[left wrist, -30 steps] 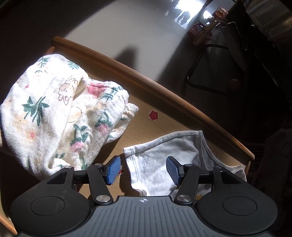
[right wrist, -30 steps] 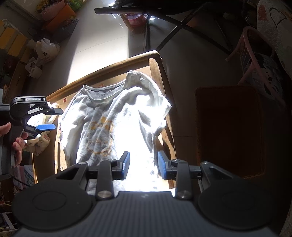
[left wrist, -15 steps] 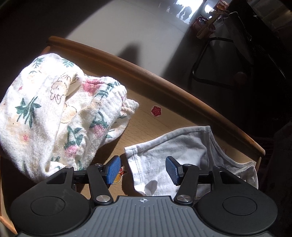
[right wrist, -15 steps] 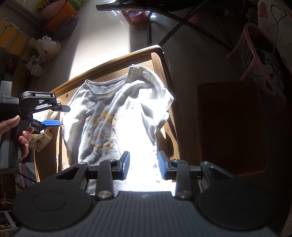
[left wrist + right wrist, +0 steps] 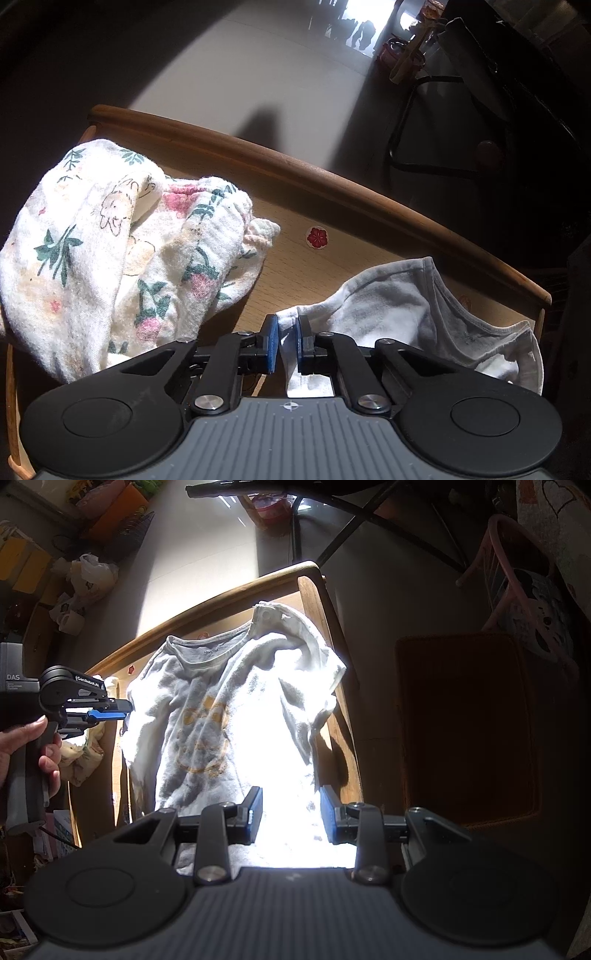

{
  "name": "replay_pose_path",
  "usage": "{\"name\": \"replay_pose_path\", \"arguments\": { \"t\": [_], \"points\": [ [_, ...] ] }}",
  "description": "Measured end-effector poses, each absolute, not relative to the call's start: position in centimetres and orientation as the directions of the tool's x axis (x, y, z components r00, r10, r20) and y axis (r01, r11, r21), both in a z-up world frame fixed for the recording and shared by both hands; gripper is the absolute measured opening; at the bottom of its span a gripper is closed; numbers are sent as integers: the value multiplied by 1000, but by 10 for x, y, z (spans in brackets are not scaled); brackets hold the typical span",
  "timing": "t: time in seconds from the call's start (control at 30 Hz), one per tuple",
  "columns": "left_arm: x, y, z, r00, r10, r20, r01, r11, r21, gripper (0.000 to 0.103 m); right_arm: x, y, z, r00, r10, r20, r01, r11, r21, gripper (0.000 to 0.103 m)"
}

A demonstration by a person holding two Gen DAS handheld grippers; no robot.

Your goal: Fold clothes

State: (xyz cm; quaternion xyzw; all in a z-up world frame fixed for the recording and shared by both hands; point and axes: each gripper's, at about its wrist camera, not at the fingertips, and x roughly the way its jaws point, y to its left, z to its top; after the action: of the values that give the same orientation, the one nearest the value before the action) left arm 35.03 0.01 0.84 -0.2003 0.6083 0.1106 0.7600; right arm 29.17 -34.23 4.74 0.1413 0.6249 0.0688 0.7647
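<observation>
A white T-shirt with a yellow print lies spread on a wooden table, collar at the far end. My left gripper is shut on the shirt's left sleeve edge; it also shows in the right wrist view, pinching that sleeve. My right gripper is open, jaws wide, over the sunlit lower part of the shirt, touching nothing that I can see.
A crumpled floral garment lies on the table left of the shirt. A red flower sticker sits on the tabletop near the raised rim. A dark mat and pink stool stand on the floor to the right.
My left gripper has closed on the shirt's left sleeve edge; it was open before. The right gripper has hardly moved and stays open.
</observation>
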Motion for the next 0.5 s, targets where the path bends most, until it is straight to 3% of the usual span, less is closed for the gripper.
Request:
{"name": "replay_pose_path", "arguments": {
  "t": [0.33,0.5],
  "points": [
    [350,1,19,250,-92,-964,-421,886,-194,4,290,-338,46,203,283,-937,73,950,303,33],
    [354,5,16,242,-148,-959,-406,882,-238,5,273,-297,49,191,319,-928,-35,947,318,33]
  ]
}}
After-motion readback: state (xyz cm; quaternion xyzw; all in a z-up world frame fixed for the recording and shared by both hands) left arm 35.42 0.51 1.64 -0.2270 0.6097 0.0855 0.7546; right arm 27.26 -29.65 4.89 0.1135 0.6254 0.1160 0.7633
